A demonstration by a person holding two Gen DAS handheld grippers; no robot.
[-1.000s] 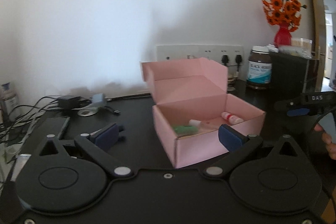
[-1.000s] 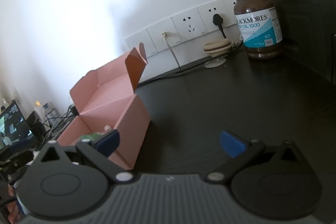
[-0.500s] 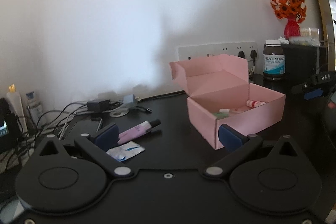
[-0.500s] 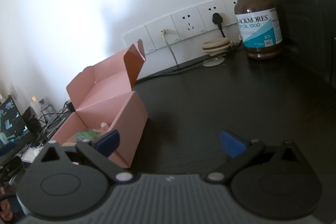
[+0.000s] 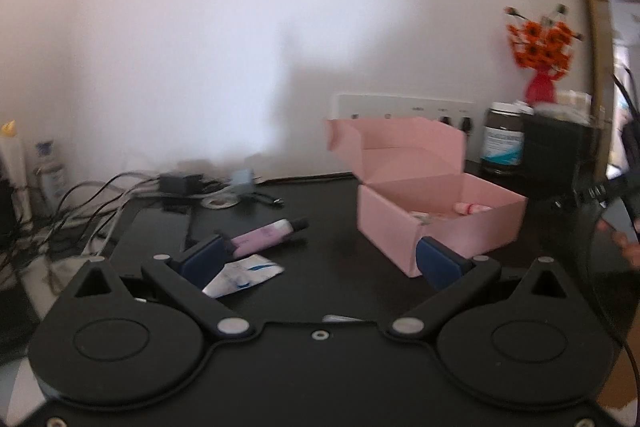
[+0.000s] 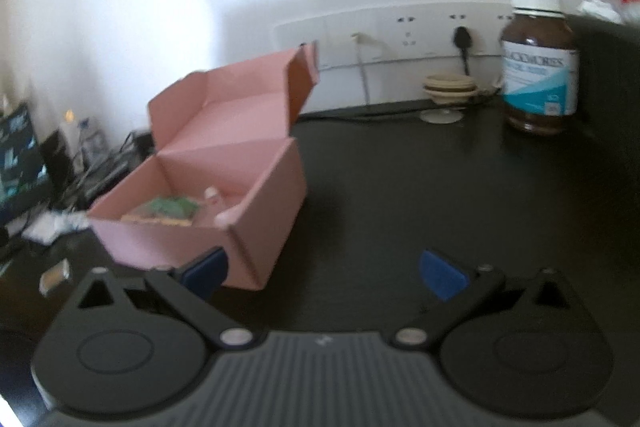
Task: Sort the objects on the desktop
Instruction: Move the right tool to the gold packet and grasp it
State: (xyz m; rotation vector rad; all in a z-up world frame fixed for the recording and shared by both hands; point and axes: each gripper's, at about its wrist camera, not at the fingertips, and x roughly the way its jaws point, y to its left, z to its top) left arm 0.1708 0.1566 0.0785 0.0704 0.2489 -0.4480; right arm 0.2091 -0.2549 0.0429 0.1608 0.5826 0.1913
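An open pink box [image 5: 436,227] [image 6: 224,167] stands on the black desk, lid up, with a green packet [image 6: 170,207] and a small tube [image 5: 472,207] inside. Left of it lie a pink tube with a black cap [image 5: 268,237] and a white sachet [image 5: 240,273], just ahead of my left finger. My left gripper [image 5: 320,261] is open and holds nothing, back from the box. My right gripper [image 6: 324,273] is also open and holds nothing, its left finger in front of the box's near corner.
A brown supplement bottle [image 6: 538,63] stands by the wall sockets [image 6: 404,35], next to a dark cabinet [image 5: 560,151] with a red vase of orange flowers [image 5: 542,59]. Cables and a charger [image 5: 180,181] clutter the far left. A small flat item [image 6: 54,277] lies at the left.
My left gripper has pulled back and swung left, so the box slid right in view and the pink tube and sachet came into sight. The right gripper shifted and turned towards the box.
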